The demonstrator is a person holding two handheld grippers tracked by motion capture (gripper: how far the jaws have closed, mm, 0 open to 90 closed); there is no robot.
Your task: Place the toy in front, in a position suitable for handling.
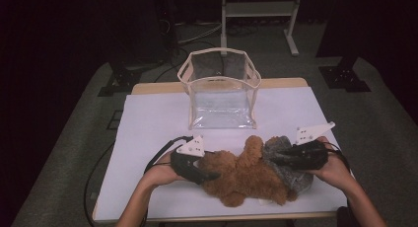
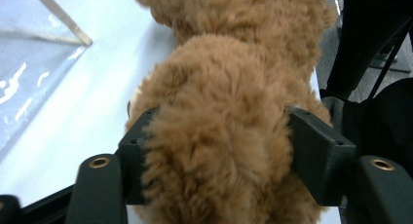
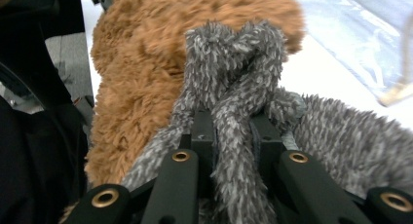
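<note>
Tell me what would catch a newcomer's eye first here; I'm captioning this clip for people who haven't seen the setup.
The brown plush toy lying at the table's near edge, with the left gripper closed around one fluffy end. Beside it, the right gripper pinches a fold of the grey plush fabric at the toy's right. Behind them, mid-table, stands an open clear bag with cream trim.

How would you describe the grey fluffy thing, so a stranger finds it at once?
Start at the clear bag standing on the white table; nearer the person lies a brown plush toy. The grey shaggy piece lies against its right end, pinched in the right gripper. Only it is grey.
</note>
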